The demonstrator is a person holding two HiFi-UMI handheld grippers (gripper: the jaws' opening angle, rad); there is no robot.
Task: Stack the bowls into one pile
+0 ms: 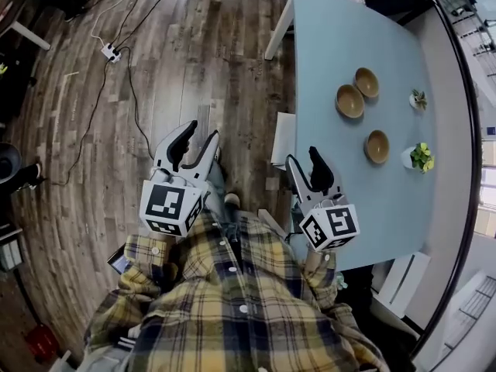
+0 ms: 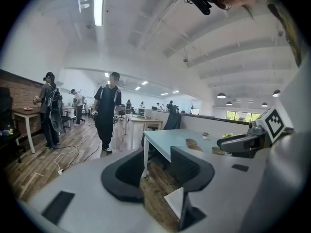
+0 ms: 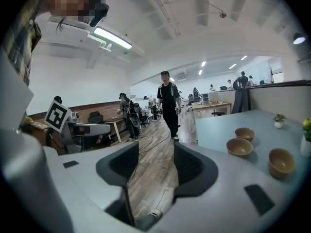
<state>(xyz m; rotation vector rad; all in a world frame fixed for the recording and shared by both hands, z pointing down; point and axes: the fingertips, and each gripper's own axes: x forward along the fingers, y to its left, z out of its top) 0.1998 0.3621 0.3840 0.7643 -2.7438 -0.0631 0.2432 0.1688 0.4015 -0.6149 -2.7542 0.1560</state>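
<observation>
The left tongs [image 1: 201,132] and the right tongs [image 1: 302,157] are both standing apart with nothing between them, the left hanging over the wooden floor [image 1: 155,76] and the right near the edge of the pale blue desk [image 1: 333,37]. The three round tan bowls are sitting separately, well ahead on this desk: the nearest bowl [image 1: 377,146] alone, and the middle bowl [image 1: 350,101] just beside the farthest bowl [image 1: 366,82]. In my judgement the reach is only beginning, so it is best to be keeping the tongs wide, approaching one rim from the side and gripping only its wall.
</observation>
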